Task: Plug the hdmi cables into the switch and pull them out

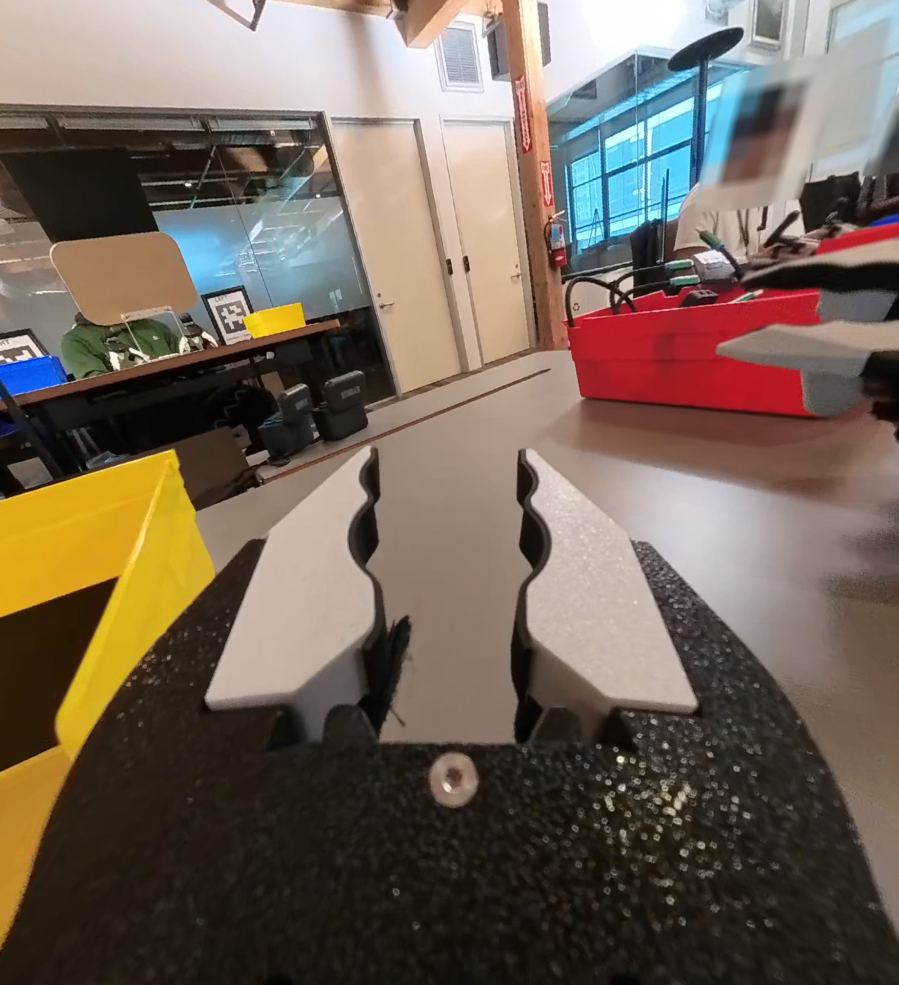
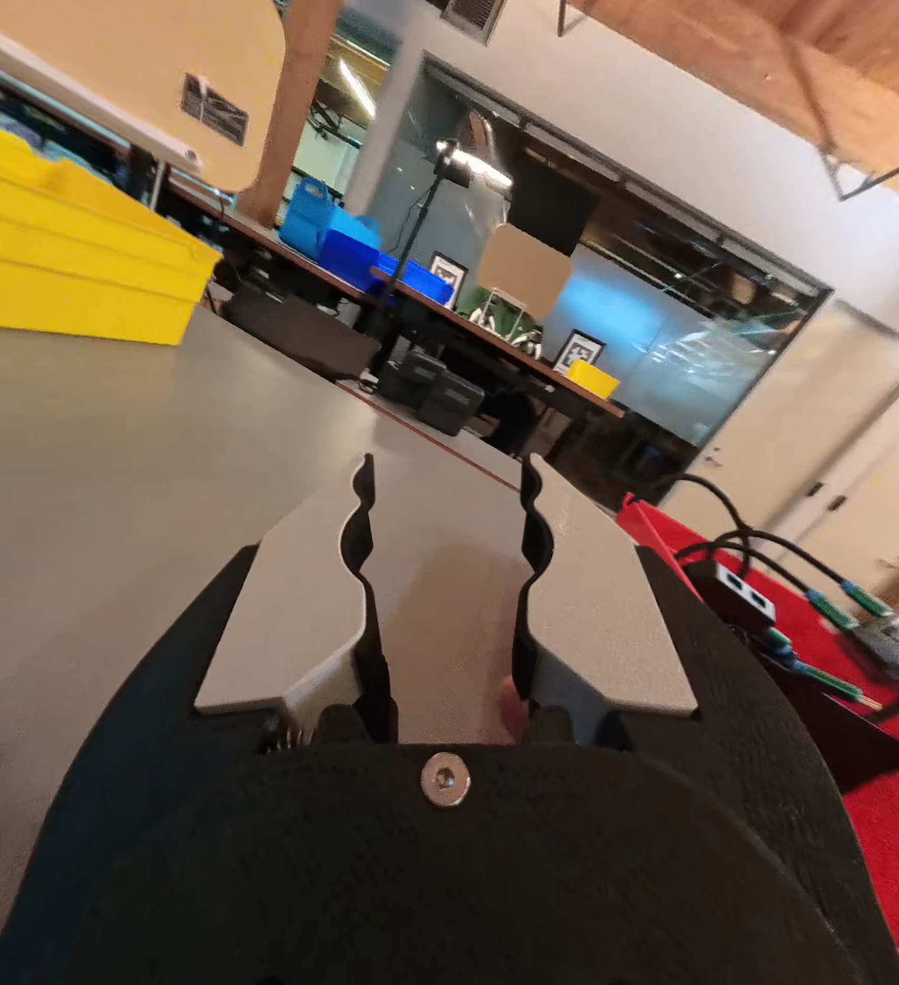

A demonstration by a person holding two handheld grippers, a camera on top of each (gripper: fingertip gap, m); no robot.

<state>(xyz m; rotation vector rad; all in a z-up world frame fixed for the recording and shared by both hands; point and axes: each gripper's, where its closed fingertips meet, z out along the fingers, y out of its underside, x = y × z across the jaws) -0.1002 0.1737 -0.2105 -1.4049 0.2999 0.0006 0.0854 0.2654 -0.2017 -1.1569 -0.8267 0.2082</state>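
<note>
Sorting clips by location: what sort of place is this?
Probably an office-style lab or workshop: a work table with a red bin of cables, more tables with blue bins, and glass-walled rooms behind.

The yellow bin point(image 1: 63, 613) was cut off by the left edge. The right gripper point(image 1: 788, 341), blurred, ran off the right edge and hid part of the red bin point(image 1: 665, 362). The cables point(image 2: 788, 554) and switch point(image 2: 740, 594) lay blurred near the right edge.

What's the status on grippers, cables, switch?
Left gripper open, empty. Right gripper open, empty. HDMI cables and switch in red bin, untouched. Nothing blocking.
</note>
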